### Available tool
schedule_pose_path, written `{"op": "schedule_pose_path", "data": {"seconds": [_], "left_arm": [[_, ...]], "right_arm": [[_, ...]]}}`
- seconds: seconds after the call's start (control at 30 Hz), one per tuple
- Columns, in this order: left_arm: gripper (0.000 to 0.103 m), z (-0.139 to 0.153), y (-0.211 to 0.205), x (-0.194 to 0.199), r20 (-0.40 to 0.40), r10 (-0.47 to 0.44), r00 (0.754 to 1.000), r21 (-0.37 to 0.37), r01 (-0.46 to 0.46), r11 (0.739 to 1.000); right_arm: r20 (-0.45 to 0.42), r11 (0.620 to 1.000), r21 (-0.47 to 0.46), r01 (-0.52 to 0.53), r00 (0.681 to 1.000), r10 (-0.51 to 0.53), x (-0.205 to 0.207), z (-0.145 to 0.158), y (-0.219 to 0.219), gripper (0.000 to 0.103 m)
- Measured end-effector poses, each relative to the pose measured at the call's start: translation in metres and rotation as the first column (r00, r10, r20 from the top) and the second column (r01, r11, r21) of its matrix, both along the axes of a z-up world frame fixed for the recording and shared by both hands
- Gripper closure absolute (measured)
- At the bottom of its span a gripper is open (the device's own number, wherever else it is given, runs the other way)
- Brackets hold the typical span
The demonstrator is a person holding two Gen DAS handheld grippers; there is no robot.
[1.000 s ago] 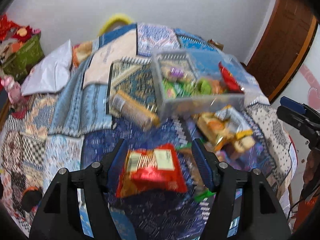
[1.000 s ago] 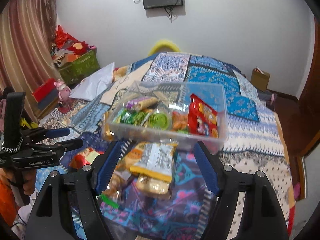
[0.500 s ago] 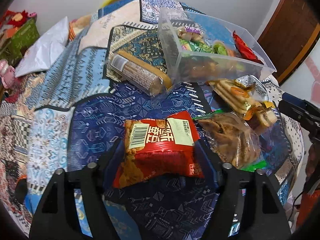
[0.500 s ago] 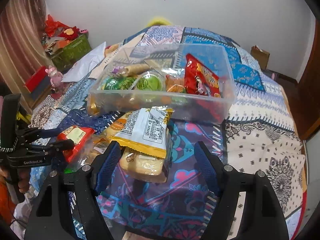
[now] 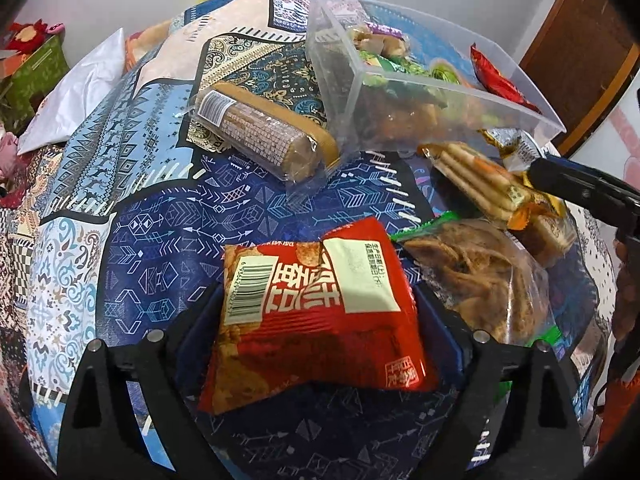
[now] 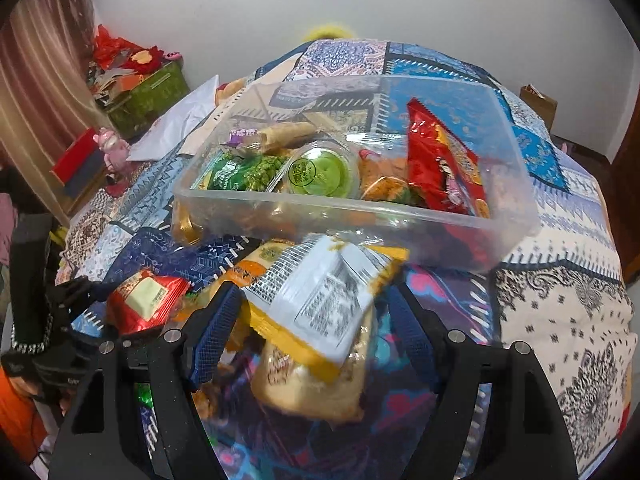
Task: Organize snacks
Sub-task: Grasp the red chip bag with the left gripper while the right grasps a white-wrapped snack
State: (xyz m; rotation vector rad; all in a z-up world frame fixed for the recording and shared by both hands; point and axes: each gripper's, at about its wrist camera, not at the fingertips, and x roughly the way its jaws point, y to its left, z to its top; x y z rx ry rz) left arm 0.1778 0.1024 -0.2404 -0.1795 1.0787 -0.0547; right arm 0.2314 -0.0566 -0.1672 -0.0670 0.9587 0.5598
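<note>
A red snack packet (image 5: 316, 320) lies on the blue patterned bedspread between the open jaws of my left gripper (image 5: 318, 320); it also shows in the right wrist view (image 6: 144, 302). A yellow and silver biscuit packet (image 6: 320, 300) lies between the open jaws of my right gripper (image 6: 316, 332); it also shows in the left wrist view (image 5: 480, 180). A clear plastic box (image 6: 516, 216) holding several snacks stands just beyond both packets, and shows in the left wrist view (image 5: 340, 80).
A brown roll of biscuits (image 5: 260, 132) lies left of the box. A clear bag of brown crisps (image 5: 480, 276) lies right of the red packet. A white pillow (image 5: 80, 88) and green box (image 6: 156, 88) sit far left. The bed edge drops off at the right.
Both grippers have moved forward and down, so each packet now sits deep between its open jaws. The packets themselves lie where they were.
</note>
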Motion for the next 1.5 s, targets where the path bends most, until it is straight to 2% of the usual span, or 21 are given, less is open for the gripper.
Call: {"op": "schedule_pose_path", "data": {"seconds": [0.1, 0.37, 0.5, 0.53, 0.67, 0.9, 0.97, 1.07, 1.23, 1.5], "left_arm": [[0.015, 0.0, 0.001, -0.003, 0.031, 0.007, 0.999, 0.002, -0.007, 1.0], [0.023, 0.003, -0.001, -0.013, 0.06, 0.019, 0.998, 0.021, -0.02, 1.0], [0.028, 0.008, -0.004, -0.019, 0.069, 0.022, 0.997, 0.035, -0.024, 0.999], [0.031, 0.01, -0.004, -0.021, 0.072, 0.022, 0.997, 0.042, -0.025, 0.999], [0.031, 0.02, -0.002, -0.028, 0.089, 0.029, 0.996, 0.049, -0.034, 0.998], [0.031, 0.041, -0.001, -0.039, 0.133, 0.045, 0.99, 0.045, -0.052, 0.998], [0.031, 0.049, 0.0, -0.04, 0.148, 0.053, 0.988, 0.045, -0.06, 0.997], [0.031, 0.06, 0.0, -0.042, 0.17, 0.056, 0.984, 0.04, -0.064, 0.997], [0.031, 0.075, -0.003, -0.042, 0.203, 0.057, 0.978, 0.036, -0.065, 0.997], [0.031, 0.099, -0.012, -0.041, 0.257, 0.053, 0.965, 0.025, -0.061, 0.998]], "right_arm": [[-0.009, 1.0, 0.014, 0.005, 1.0, -0.005, 0.005, -0.002, 0.0, 0.028], [-0.107, 0.995, 0.094, 0.038, 0.994, -0.028, 0.02, -0.013, -0.005, 0.028], [-0.09, 0.996, 0.083, 0.036, 0.996, -0.028, 0.019, -0.014, -0.002, 0.029], [-0.08, 0.996, 0.081, 0.035, 0.996, -0.028, 0.018, -0.013, -0.002, 0.033], [-0.048, 0.997, 0.071, 0.024, 0.999, -0.021, 0.014, -0.008, -0.003, 0.048], [0.039, 1.0, 0.02, 0.01, 0.999, -0.011, 0.001, 0.003, -0.004, 0.062], [0.045, 0.999, 0.033, 0.001, 0.999, -0.003, -0.002, 0.008, -0.006, 0.072], [0.068, 0.999, 0.036, 0.001, 0.998, -0.004, -0.006, 0.016, -0.011, 0.082], [0.108, 0.999, 0.035, 0.006, 0.994, -0.01, -0.014, 0.026, -0.017, 0.088], [0.16, 0.997, 0.068, 0.023, 0.987, -0.034, -0.025, 0.044, -0.028, 0.088]]}}
